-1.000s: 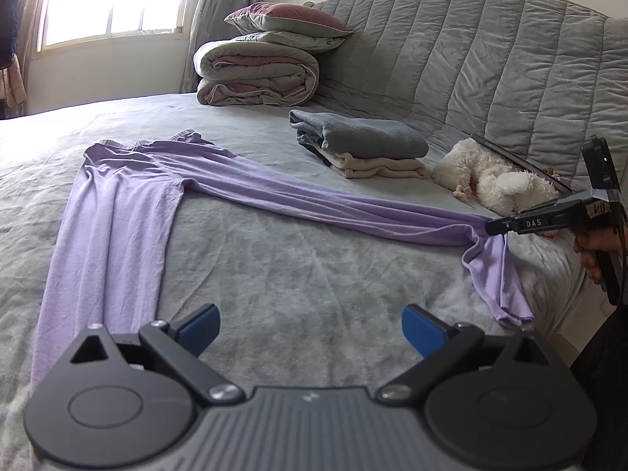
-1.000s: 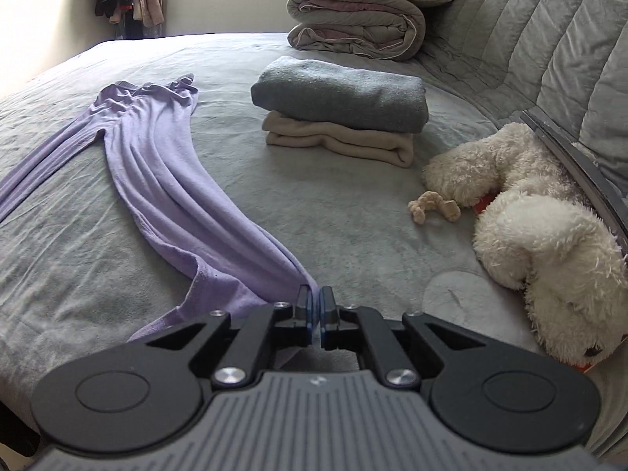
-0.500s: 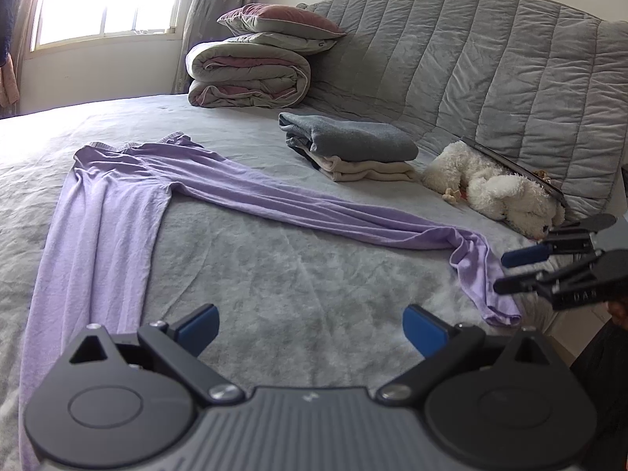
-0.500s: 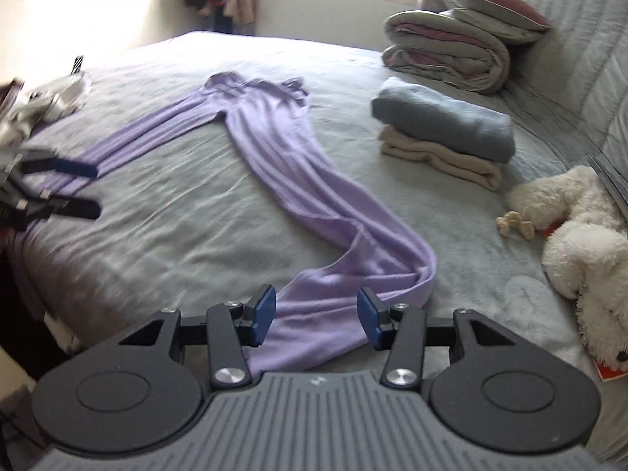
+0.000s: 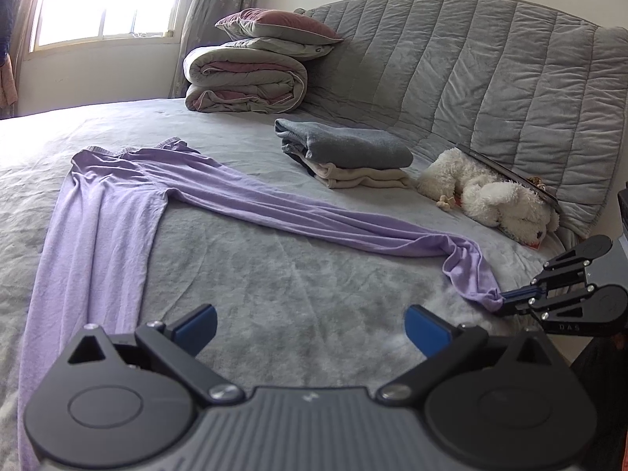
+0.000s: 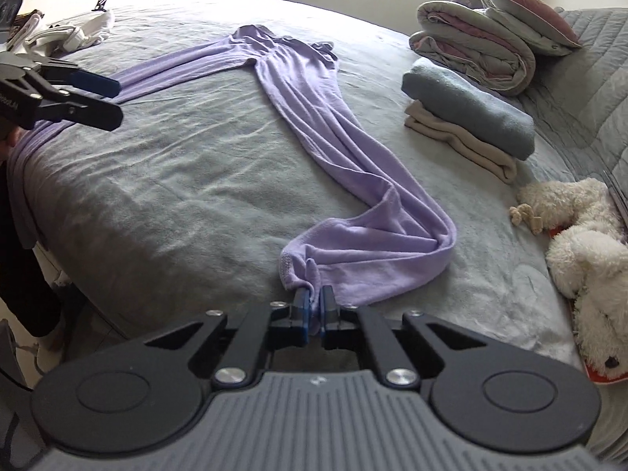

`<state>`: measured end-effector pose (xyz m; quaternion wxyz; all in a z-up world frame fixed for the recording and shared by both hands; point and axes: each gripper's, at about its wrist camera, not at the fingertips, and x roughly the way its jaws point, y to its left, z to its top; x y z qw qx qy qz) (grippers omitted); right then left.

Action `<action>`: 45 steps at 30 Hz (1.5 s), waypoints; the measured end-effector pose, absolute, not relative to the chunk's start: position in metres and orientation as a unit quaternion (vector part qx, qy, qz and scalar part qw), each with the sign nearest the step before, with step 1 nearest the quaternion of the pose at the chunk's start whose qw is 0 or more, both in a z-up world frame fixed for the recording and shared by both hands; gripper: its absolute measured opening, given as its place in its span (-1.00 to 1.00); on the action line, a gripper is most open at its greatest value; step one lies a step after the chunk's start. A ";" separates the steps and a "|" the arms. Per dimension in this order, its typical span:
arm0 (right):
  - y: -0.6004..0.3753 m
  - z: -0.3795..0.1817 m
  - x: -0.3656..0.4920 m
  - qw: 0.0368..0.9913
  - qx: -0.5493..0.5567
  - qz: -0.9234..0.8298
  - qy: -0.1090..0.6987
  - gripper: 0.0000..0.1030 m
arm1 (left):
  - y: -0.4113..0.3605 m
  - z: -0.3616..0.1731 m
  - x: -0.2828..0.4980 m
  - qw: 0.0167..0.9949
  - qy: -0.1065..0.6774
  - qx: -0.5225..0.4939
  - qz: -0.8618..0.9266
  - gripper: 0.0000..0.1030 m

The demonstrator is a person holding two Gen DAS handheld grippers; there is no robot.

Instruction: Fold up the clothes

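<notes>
Lilac trousers lie spread on the grey bed, one leg running toward me on the left, the other stretching right to the bed's edge. My right gripper is shut on the hem of that right leg; it also shows in the left wrist view, pinching the cuff. My left gripper is open and empty, held above the bed near the front edge, beside the left leg. It shows in the right wrist view, open, over the other leg.
A folded grey and beige stack lies mid-bed. A white plush toy rests by the quilted headboard. A rolled duvet with pillows sits at the back. White items lie at the far corner.
My right gripper let go of the leg, opened, moved down to the cuff at the bed's edge and shut on the hem. My left gripper stayed open, shifting slightly.
</notes>
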<state>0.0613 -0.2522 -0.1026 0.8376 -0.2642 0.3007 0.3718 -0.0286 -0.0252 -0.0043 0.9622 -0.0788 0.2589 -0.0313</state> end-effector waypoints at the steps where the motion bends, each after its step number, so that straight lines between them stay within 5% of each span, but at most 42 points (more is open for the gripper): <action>1: -0.254 -0.100 0.061 0.840 -0.264 0.368 0.298 -0.94 | -0.026 -0.004 -0.028 0.962 0.259 -0.078 -0.033 0.98; 11: -0.313 -0.044 0.039 0.899 -0.249 0.281 0.227 -0.94 | -0.026 -0.005 -0.028 0.962 0.261 -0.077 -0.033 0.98; 23: -0.374 -0.049 0.059 0.932 -0.160 0.199 0.256 -0.93 | -0.025 -0.012 -0.025 0.955 0.280 -0.089 -0.030 0.98; 25: -0.368 -0.045 0.057 0.935 -0.130 0.219 0.246 -0.65 | -0.024 -0.014 -0.024 0.954 0.283 -0.098 -0.029 0.98; 27: -0.353 -0.040 0.059 0.926 -0.106 0.268 0.246 -0.65 | -0.023 -0.014 -0.023 0.953 0.284 -0.102 -0.027 0.98; 36: -0.251 -0.063 0.134 0.858 -0.049 0.384 0.337 -0.64 | -0.022 -0.015 -0.024 0.952 0.287 -0.100 -0.026 0.98; 45: -0.249 -0.104 0.155 0.798 0.009 0.404 0.448 -0.60 | -0.020 -0.014 -0.024 0.951 0.287 -0.109 -0.033 0.98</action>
